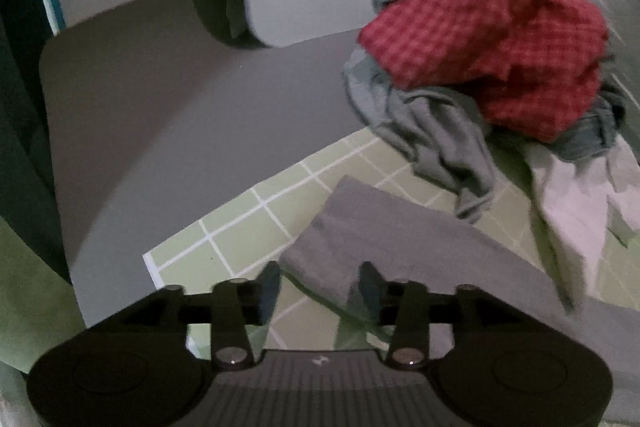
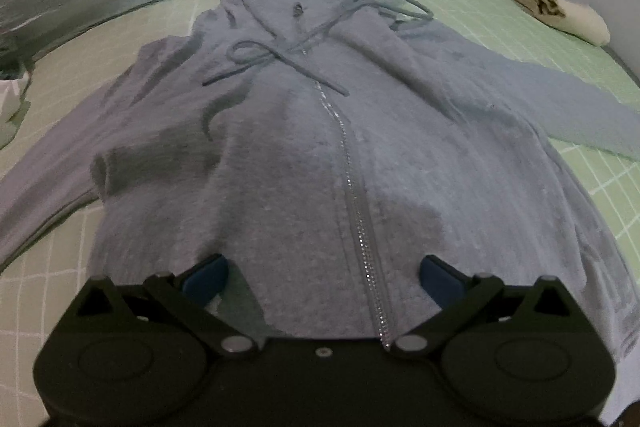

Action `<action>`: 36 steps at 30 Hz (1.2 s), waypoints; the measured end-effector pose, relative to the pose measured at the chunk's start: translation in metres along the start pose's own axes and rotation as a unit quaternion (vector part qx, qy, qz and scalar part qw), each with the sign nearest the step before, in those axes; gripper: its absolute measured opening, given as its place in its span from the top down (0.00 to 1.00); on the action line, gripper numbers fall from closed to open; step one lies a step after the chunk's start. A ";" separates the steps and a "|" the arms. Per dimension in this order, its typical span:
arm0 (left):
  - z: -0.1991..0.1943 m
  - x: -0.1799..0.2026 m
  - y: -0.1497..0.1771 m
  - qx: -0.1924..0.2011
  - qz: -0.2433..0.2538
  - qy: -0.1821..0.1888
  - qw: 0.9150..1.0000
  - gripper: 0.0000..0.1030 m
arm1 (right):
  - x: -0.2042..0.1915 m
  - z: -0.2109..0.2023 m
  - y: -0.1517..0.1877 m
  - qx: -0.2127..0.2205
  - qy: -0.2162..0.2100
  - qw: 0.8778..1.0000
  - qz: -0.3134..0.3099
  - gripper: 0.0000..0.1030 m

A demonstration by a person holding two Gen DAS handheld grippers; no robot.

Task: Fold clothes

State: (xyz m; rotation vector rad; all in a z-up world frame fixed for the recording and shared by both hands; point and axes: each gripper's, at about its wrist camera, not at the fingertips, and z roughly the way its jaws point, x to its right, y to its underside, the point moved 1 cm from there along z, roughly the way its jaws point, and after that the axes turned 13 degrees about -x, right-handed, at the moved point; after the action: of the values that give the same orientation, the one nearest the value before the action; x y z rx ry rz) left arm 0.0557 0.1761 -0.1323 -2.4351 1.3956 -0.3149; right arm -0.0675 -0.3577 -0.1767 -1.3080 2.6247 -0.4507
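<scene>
A clothes pile (image 1: pixel 492 67) lies just beyond the hoodie's sleeve (image 1: pixel 400 247).

Black left gripper (image 1: pixel 320 287) angled downward, jaws partly apart; black right gripper (image 2: pixel 322 277) angled downward, jaws spread wide.

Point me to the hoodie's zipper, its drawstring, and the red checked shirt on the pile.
zipper (image 2: pixel 347 163): right wrist view, mid-length of the metal teeth.
drawstring (image 2: pixel 256 51): right wrist view, loop of the cord on the chest.
red checked shirt (image 1: pixel 516 39): left wrist view, middle of the crumpled fabric.
</scene>
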 end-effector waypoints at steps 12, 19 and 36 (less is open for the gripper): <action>-0.073 0.097 0.080 0.033 0.112 0.065 0.991 0.35 | 0.074 -0.045 -0.030 0.108 -0.033 0.992 -0.051 0.00; -0.124 0.206 0.172 0.036 0.215 0.135 0.967 0.26 | 0.213 -0.017 -0.053 0.090 0.000 0.996 0.004 0.00; -0.219 0.330 0.325 0.088 0.317 0.149 0.933 0.15 | 0.487 0.035 -0.080 0.091 0.109 0.976 0.162 0.00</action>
State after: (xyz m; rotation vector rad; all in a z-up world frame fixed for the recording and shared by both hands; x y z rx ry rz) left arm -0.1129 -0.2988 -0.0406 -1.7168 2.0821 -0.6273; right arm -0.2897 -0.7999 -0.1918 -0.7945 2.8182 -0.7960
